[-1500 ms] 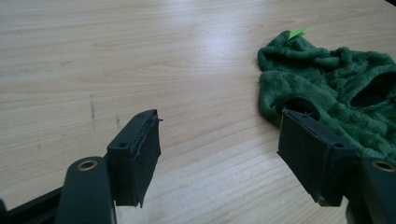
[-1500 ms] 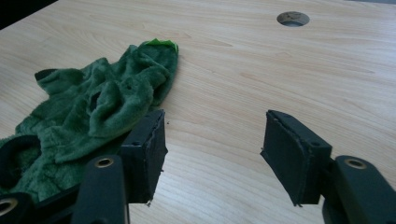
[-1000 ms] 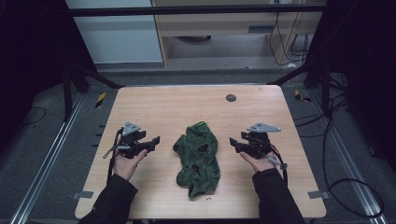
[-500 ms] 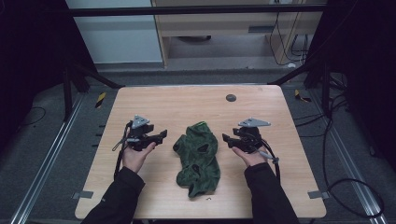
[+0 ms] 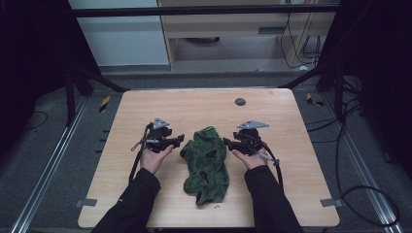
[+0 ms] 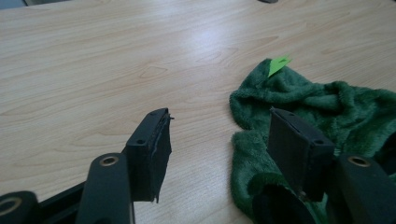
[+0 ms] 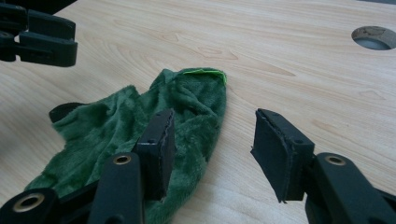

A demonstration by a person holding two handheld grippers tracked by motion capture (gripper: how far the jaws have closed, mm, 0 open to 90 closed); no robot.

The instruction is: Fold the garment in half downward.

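High view: both the left gripper [image 5: 179, 141] and right gripper [image 5: 227, 142] gape empty, flanking the crumpled green cloth [image 5: 206, 162] on the table [image 5: 272, 116]; grasping its edges likely comes next

A light wooden table [image 5: 204, 104] with rounded corners carries the things. On it lies one crumpled dark green plush cloth [image 5: 206, 165], with a small bright green tag [image 6: 279, 64] at its far end. The cloth lies between the fingers of the two grippers; in the left gripper view one finger stands over its edge. A round hole [image 5: 240, 102] is in the tabletop, well beyond the fingers.
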